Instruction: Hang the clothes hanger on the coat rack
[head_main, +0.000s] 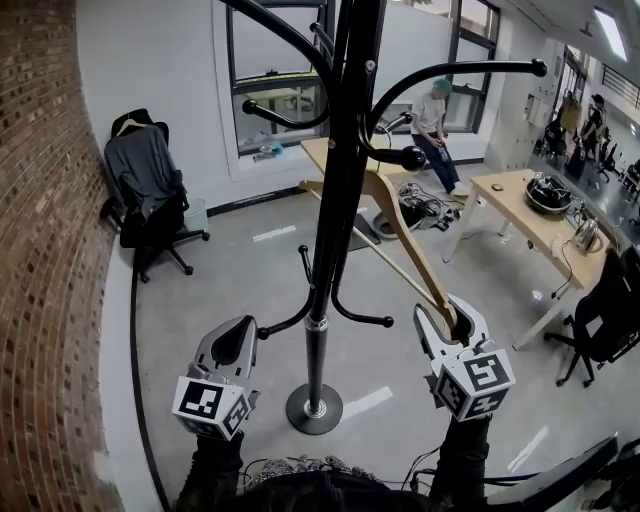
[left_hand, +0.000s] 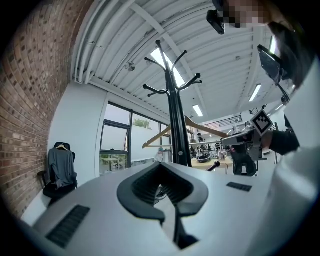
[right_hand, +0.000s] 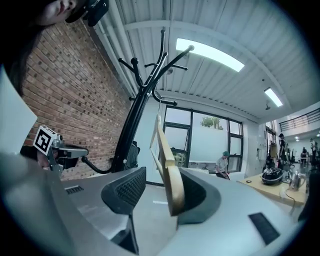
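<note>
A black coat rack (head_main: 335, 200) stands in front of me on a round base. A wooden clothes hanger (head_main: 400, 225) hangs by its hook from one of the rack's curved arms and slopes down to the right. My right gripper (head_main: 450, 320) is open around the hanger's lower end. In the right gripper view the hanger (right_hand: 167, 165) leans on the right jaw, with a gap to the left one. My left gripper (head_main: 232, 345) hovers left of the pole, shut and with nothing in it. The left gripper view shows the rack (left_hand: 175, 130) and the hanger (left_hand: 197, 125) ahead.
A brick wall (head_main: 40, 250) runs along the left. An office chair (head_main: 145, 190) draped with a grey garment stands by the window. Wooden tables (head_main: 530, 210) with gear stand at the right, and a seated person (head_main: 435, 120) is behind. The rack's base (head_main: 315, 408) is near my feet.
</note>
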